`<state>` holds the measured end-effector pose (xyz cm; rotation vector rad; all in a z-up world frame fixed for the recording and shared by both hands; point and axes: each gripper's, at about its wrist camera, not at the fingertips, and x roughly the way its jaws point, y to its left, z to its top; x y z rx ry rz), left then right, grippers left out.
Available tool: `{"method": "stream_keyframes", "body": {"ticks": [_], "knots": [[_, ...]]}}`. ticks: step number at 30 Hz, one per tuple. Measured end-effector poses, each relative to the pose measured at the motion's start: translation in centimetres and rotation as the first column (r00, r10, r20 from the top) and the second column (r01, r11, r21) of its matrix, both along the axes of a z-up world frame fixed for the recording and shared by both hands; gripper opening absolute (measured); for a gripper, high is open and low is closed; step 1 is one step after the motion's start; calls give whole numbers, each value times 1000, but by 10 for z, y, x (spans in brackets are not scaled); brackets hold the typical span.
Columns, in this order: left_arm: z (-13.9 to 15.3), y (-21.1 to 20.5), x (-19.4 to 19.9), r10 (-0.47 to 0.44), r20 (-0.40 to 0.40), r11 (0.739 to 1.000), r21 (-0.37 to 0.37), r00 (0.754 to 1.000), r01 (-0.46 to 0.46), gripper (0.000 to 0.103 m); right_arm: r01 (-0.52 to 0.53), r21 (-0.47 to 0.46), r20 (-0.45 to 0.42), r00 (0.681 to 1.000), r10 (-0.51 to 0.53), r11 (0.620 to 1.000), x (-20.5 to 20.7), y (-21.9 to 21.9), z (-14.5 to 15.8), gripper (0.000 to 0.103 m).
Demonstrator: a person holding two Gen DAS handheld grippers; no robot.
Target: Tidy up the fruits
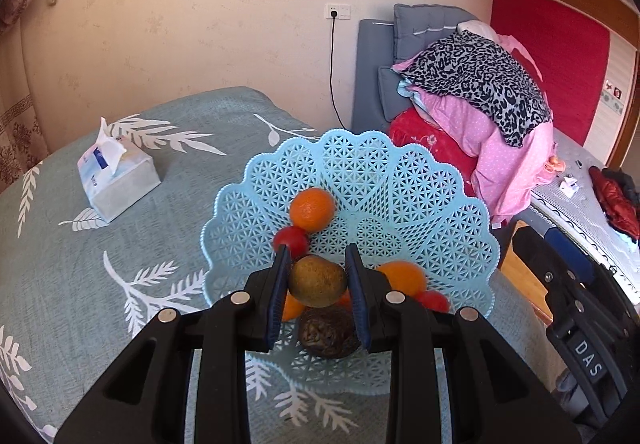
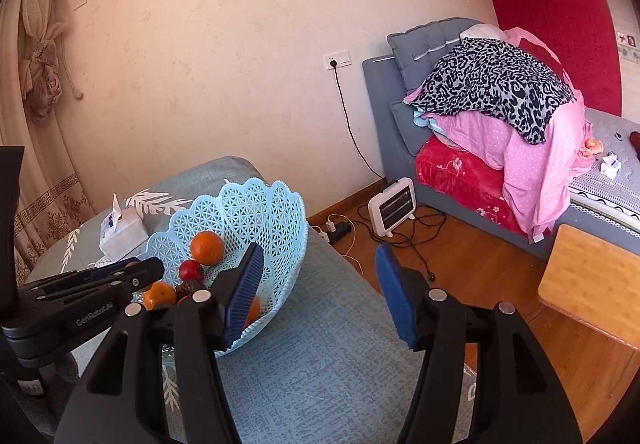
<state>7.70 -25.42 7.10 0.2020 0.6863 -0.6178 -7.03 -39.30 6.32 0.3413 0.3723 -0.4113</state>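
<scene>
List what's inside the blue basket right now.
Inside the blue basket: oranges, small red fruits, one dark wrinkled fruit. The left gripper holds a brownish-green fruit over them. The gripper hides part of the basket floor, so the count is uncertain.

"DAS" in white on the black body of right tool at the edge of left wrist view, "GenRobot.AI" on the black arm of left tool in right wrist view, blue print on tissue pack too small to read.
</scene>
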Motion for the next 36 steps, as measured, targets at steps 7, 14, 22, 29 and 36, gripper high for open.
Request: {"method": "stream_keyframes", "body": {"ticks": [7, 14, 22, 29, 36], "knots": [[-6, -15, 6, -16, -13, 1000, -10, 1000, 16, 42, -7, 8, -8, 1000, 7, 1000, 2, -1, -2, 61], [-4, -4, 4, 18, 12, 1000, -20, 1000, -18, 66, -9, 14, -8, 1000, 9, 1000, 4, -2, -3, 69], [3, 11, -6, 57, 75, 998, -10, 996, -56, 80, -12, 10, -11, 1000, 12, 1000, 4, 0, -3, 69], [10, 24, -17, 102, 130, 995, 6, 986, -103, 91, -21, 1, -17, 1000, 21, 1000, 7, 2, -4, 75], [13, 38, -23, 152, 157, 988, 2, 976, -154, 95, -32, -12, -21, 999, 32, 999, 7, 5, -4, 77]]}}
